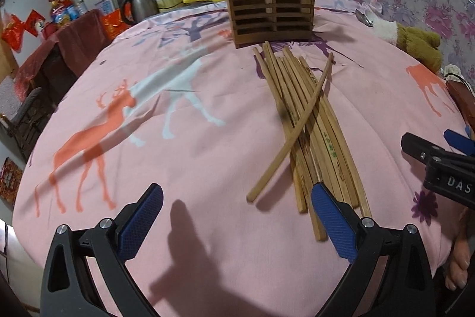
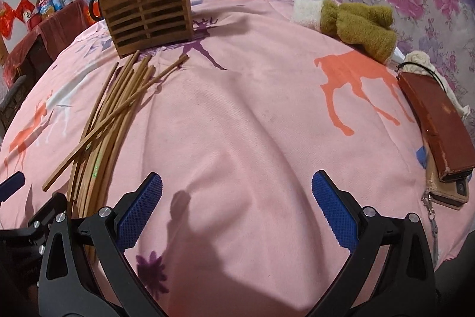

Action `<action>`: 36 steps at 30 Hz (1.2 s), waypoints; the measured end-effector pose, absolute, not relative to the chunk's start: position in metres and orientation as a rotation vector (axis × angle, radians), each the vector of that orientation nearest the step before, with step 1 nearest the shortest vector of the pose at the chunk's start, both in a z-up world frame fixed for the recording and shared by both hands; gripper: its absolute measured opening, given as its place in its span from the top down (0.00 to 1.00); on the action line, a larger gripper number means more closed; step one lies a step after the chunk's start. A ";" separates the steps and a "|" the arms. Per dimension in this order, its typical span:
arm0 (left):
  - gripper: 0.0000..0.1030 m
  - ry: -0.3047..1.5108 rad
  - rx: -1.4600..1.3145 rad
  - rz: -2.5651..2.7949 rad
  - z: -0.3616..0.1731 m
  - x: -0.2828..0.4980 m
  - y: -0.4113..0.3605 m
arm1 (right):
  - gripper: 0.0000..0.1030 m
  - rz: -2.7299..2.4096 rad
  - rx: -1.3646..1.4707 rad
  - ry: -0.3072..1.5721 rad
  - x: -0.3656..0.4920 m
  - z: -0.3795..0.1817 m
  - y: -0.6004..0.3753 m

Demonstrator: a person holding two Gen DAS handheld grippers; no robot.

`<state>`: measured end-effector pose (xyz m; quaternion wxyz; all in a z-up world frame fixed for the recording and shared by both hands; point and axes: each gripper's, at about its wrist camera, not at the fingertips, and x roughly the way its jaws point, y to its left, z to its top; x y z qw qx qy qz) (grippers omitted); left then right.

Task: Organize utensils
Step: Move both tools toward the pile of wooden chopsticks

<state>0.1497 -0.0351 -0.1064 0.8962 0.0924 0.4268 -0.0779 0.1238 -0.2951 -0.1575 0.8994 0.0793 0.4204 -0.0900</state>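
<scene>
1. The left gripper (image 1: 237,225) hovers over the pink cloth (image 1: 207,97) on the bench, fingers spread wide and holding nothing, just short of the near ends of the chopsticks (image 1: 311,121).
2. The chopsticks lie in a loose bundle in front of the wooden holder (image 1: 268,5), far tips almost at its base. Their long axis runs from the holder back toward the grippers; one stick (image 1: 292,129) lies crossed over the rest at a slant.
3. The holder stands upright, its slatted front facing the bundle and its top open.
4. The right gripper (image 2: 237,210) hangs to the right of the chopsticks, fingers equally wide and empty.
5. The step in hand is probably a first pick. Taking the crossed stick first seems wise, closing across its width near one end so it can be tipped upright and dropped into the holder without dragging its neighbours.
</scene>
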 end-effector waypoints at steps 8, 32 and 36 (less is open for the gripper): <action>0.08 0.874 0.176 -0.184 -0.102 0.164 -0.019 | 0.06 -0.184 0.203 0.863 0.127 -0.161 -0.302; 0.93 0.889 0.021 -0.231 -0.113 0.154 0.015 | 0.06 -0.122 0.152 0.852 0.126 -0.161 -0.286; 0.51 0.875 0.037 -0.239 -0.112 0.158 0.002 | 0.06 -0.009 0.144 0.838 0.122 -0.155 -0.269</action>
